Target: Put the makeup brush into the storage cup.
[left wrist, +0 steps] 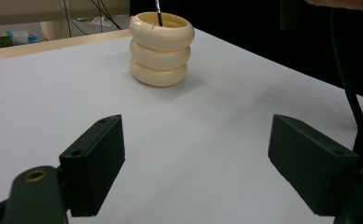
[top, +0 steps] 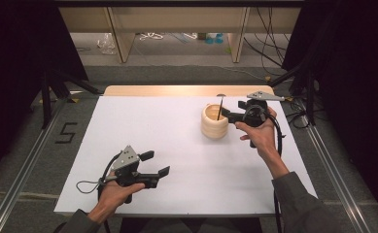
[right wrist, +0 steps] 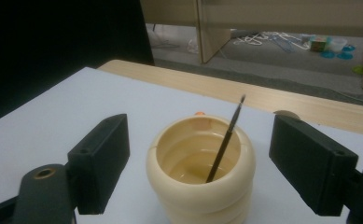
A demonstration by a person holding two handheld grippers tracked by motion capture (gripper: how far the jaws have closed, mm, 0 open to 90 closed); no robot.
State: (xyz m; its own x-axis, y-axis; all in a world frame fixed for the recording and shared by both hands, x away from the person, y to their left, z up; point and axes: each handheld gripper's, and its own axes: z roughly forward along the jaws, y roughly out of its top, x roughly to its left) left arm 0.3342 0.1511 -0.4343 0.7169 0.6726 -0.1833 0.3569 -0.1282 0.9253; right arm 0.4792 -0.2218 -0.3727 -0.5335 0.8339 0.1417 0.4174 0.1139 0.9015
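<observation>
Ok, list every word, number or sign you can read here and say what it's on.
"5": a dark figure marked on the grey floor left of the table.
Nothing is written on the cream holder, the brush standing in it, or either gripper.

Holder [right wrist: 200, 186]: cream, three stacked rings, looks like smooth plastic or glazed ceramic, soft satin sheen, can't tell which. Brush [right wrist: 225, 144] in it: thin dark handle, slightly glossy. Bench [top: 147, 126] top: white, matt, smooth, paper-like sheet; bare light wood strip along the far edge, satin finish. Hand-held gripper [right wrist: 198, 163] jaws: black matt plastic, faint fine texture, brass-coloured insert in the arm. Grey metal plate [top: 265, 96] on top, dull finish.
</observation>
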